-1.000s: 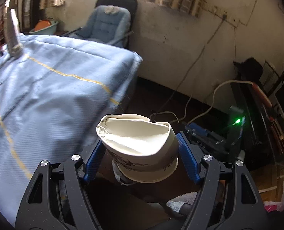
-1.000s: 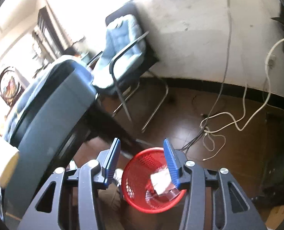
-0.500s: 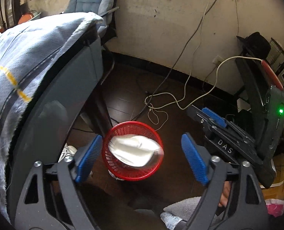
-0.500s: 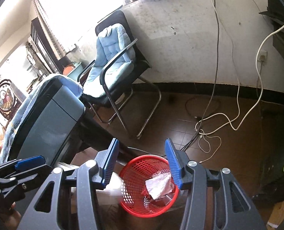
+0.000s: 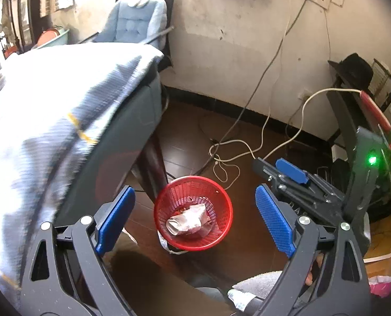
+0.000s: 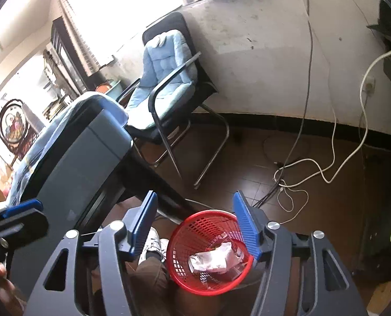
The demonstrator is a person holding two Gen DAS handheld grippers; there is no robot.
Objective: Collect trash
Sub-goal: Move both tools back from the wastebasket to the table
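Note:
A red mesh waste basket [image 5: 223,226] stands on the dark floor beside the table leg; it also shows in the right wrist view [image 6: 179,239]. Crumpled white trash [image 5: 188,222] lies inside it, also seen in the right wrist view [image 6: 211,259]. My left gripper [image 5: 195,222] is open and empty, held above the basket. My right gripper [image 6: 195,223] is open and empty, also above the basket. The right gripper shows in the left wrist view [image 5: 291,171] at the right.
A table with a light blue cloth [image 5: 50,105] fills the left. A black chair with a blue cushion [image 6: 166,79] stands by the wall. Cables [image 5: 229,155] lie on the floor behind the basket. Dark equipment with a green light [image 5: 372,160] stands at the right.
My left gripper swung from over the table to above the basket, opened and let the crushed paper cup fall in. The right gripper stayed open above the basket.

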